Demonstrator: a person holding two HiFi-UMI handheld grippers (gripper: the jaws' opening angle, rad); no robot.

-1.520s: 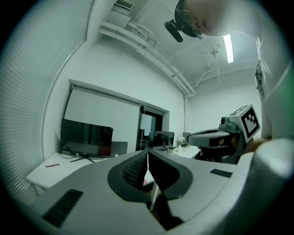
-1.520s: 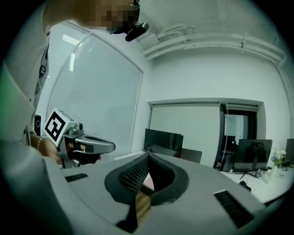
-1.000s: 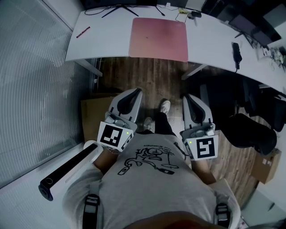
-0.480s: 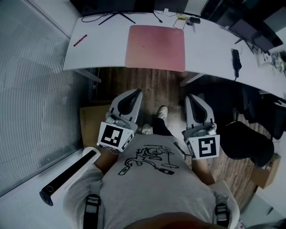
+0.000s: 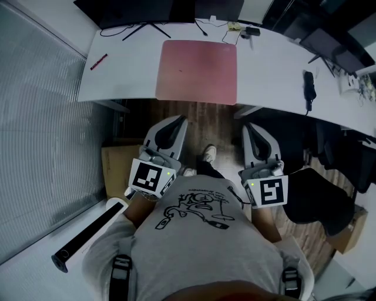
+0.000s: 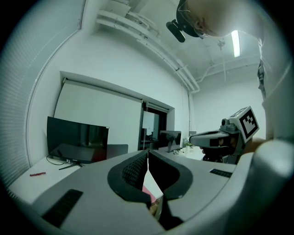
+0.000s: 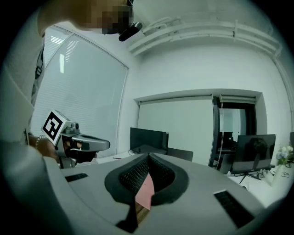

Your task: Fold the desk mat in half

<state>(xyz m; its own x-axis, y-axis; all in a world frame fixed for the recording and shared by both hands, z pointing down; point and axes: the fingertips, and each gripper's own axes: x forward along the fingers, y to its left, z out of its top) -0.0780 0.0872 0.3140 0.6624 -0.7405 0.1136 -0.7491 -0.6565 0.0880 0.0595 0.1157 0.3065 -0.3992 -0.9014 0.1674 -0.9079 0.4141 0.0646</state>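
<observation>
Left tool (image 5: 178,121) and right tool (image 5: 250,127) are hanging clenched and empty; mat (image 5: 197,70) is lying flat on the worktop (image 5: 276,64) at 12 o'clock.

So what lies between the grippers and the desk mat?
Head view: only bare wooden floor, up to the desk's front edge. Left gripper and right gripper hang short of the desk mat.

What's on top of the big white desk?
A pink desk mat lies flat in the middle, a red pen to its left, a black monitor and cables behind, a black device to the right. Whatever lies beneath the mat is covered.
</observation>
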